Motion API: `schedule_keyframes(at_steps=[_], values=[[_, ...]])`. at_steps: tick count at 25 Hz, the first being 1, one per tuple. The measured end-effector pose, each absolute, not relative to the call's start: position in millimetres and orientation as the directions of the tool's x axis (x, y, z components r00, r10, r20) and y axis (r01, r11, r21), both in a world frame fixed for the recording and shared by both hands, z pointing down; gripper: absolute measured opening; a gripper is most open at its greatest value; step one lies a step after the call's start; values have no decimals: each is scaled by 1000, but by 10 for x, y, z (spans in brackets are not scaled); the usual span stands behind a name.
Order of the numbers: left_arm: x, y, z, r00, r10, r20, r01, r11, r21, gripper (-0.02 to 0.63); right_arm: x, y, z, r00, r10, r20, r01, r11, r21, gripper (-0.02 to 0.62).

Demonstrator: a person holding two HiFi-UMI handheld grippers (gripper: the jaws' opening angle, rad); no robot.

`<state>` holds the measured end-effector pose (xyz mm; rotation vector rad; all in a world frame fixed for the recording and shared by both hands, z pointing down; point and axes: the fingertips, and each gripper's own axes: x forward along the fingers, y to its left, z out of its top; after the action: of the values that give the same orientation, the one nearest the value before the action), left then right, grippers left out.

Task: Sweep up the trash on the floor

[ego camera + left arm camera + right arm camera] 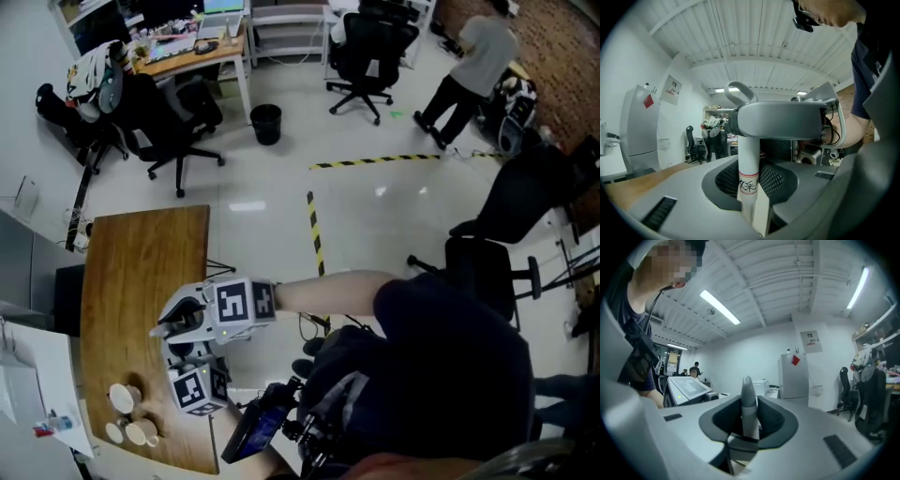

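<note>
Bright ceiling lights [719,308], fisheye-warped edges, dark corners

A white handle pole [749,161] stands upright at the lower centre of the left gripper view, clamped between the jaws of the left gripper [751,211]. A red-edged label [748,186] with dark characters wraps it, and a broad grey crossbar grip [780,121] with a loop at its left end caps it. In the right gripper view a slim grey handle end [747,404], rounded at the tip, stands upright at centre, pinched between the jaws of the right gripper [746,439]. The lower ends of both lie out of frame.
</note>
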<state>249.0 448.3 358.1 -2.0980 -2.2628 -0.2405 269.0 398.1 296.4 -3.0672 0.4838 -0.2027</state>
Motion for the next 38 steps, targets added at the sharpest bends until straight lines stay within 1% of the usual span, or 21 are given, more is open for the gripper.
schedule_keyframes(at_steps=[5, 13, 17, 21, 24, 28, 32, 38], values=[[2442, 4426, 3401, -152, 985, 75, 985, 146, 87, 74, 2687, 3954, 2819, 966, -232, 117, -230, -973, -35, 118], [2247, 4196, 3265, -230, 973, -6, 970, 230, 78, 74, 2513, 3781, 2705, 977, -185, 105, -180, -982, -49, 117], [2172, 4102, 3275, -252, 967, -18, 965, 253, 72, 74, 2437, 3712, 2732, 979, -170, 112, -163, -984, -68, 117], [1876, 4314, 3059, -303, 953, -19, 953, 303, 19, 73, 2135, 3910, 2485, 983, -147, 110, -144, -989, -42, 117], [1752, 4248, 2965, -300, 954, 25, 954, 300, 8, 72, 2001, 3849, 2366, 978, -188, 92, -183, -981, -60, 117], [1902, 4208, 2909, -300, 954, -6, 954, 300, -11, 71, 2145, 3791, 2392, 972, -226, 62, -223, -973, -54, 117], [1977, 4134, 2888, -294, 956, 15, 955, 295, -14, 67, 2237, 3690, 2363, 949, -311, 55, -310, -950, -31, 117], [1708, 4455, 2911, -268, 960, 75, 961, 273, -51, 69, 1938, 4037, 2354, 933, -359, -11, -359, -931, -70, 117]])
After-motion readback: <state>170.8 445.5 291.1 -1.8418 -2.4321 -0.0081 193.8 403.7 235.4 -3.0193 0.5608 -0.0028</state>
